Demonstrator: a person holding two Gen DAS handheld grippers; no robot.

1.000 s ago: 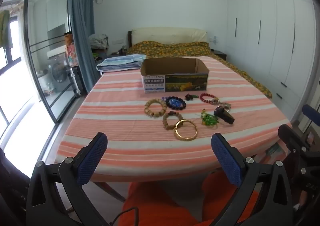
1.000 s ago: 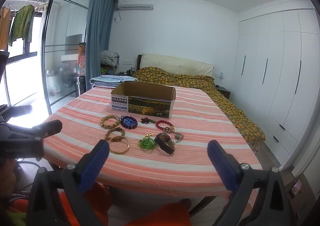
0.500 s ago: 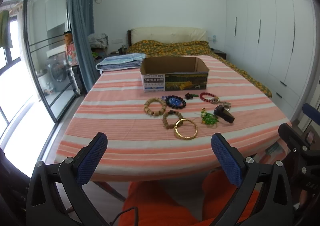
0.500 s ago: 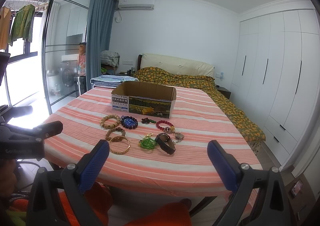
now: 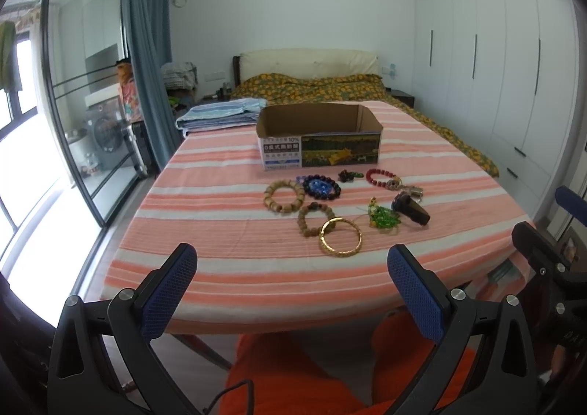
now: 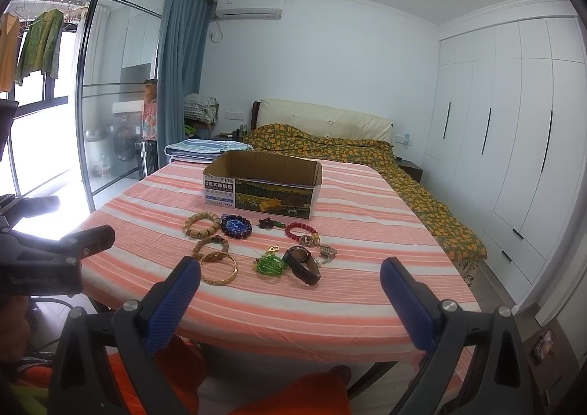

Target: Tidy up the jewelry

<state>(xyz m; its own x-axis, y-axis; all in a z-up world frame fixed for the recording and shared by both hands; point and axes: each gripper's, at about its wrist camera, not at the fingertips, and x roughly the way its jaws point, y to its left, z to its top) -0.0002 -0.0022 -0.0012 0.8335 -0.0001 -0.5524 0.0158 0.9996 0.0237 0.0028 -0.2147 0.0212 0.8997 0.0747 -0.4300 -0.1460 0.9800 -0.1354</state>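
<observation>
Left tongs (image 5: pixel 291 272) spread wide, empty; right tongs (image 6: pixel 290 284) spread wide, empty.

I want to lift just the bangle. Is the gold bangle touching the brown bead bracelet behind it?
Touching. In the left wrist view the gold bangle overlaps the near edge of the brown bead bracelet, no cloth between them; the right wrist view agrees.

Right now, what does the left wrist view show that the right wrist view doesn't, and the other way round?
Only the left wrist view shows the left tongs up close, wide open, and orange-clad legs below. Only the right wrist view shows the right tongs, also open, and clothes hanging outside the window. Both show the striped table, the open cardboard box, the gold bangle, the green beaded piece and the bed.
</observation>
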